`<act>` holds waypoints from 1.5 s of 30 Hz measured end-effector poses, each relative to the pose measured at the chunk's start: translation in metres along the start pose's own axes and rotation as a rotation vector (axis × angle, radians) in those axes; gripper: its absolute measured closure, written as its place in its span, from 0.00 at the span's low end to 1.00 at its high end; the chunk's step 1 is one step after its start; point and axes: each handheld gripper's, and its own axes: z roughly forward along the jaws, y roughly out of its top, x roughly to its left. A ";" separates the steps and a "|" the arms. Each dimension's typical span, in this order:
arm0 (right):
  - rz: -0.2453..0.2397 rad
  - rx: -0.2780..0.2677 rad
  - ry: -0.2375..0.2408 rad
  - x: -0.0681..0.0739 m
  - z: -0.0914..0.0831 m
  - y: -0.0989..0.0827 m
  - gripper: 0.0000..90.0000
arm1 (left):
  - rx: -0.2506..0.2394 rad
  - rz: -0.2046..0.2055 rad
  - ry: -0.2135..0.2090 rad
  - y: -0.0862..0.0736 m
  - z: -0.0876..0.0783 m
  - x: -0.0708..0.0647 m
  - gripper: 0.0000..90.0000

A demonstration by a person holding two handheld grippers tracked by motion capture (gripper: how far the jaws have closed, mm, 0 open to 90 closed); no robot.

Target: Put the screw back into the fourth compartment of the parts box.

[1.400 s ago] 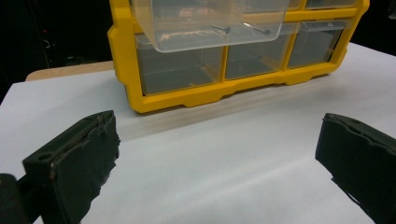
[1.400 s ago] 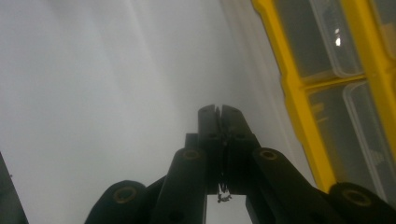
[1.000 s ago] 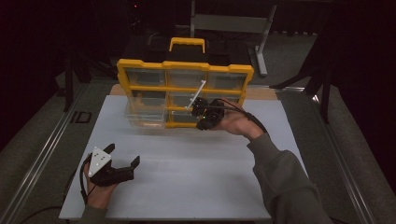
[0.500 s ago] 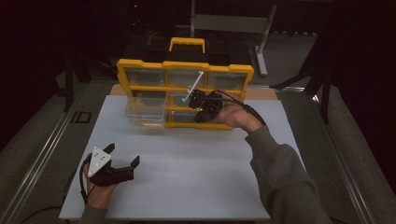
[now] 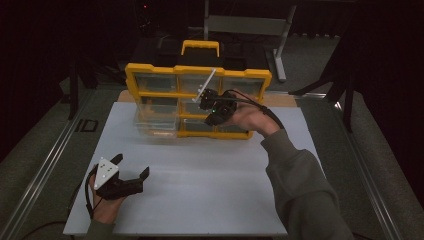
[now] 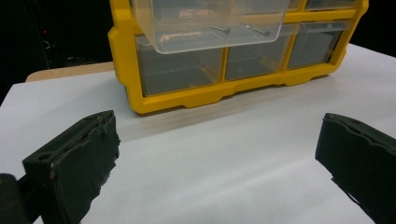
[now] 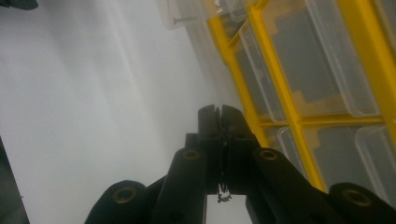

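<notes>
Tongs nearest the person come first: the left gripper (image 5: 132, 165) rests low at the near left corner of the white table (image 5: 200, 190), held in the left hand (image 5: 105, 207), with its grey three-cornered plate facing up. Its jaws are spread wide, and in the left gripper view nothing but bare tabletop lies between the two black pads.

Farther in, a clear drawer (image 5: 155, 120) juts out from the left column of the yellow organizer (image 5: 131, 75), hanging over the table (the left gripper view shows two screws (image 6: 220, 30) lying on its floor).

Just right of that drawer and above the table, the right gripper (image 7: 218, 112) is held in the right hand (image 5: 250, 117), in front of the organizer's middle column and apart from its face. Its jaws are pressed together. In the right gripper view a small dark piece (image 7: 223, 195) sits pinched in the seam between them, lower down towards the camera; it is too small to name with certainty. The grey-green sleeve (image 5: 300, 185) reaches in from the bottom right.

Behind the gripper the organizer stands upright on the far half of the table, its other clear drawers pushed in, and a yellow carry handle (image 5: 200, 46) rises from its top edge.
</notes>
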 end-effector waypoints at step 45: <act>-0.070 -0.070 -0.007 0.003 -0.013 0.050 0.98 | -0.007 -0.002 0.000 0.001 -0.001 0.001 0.00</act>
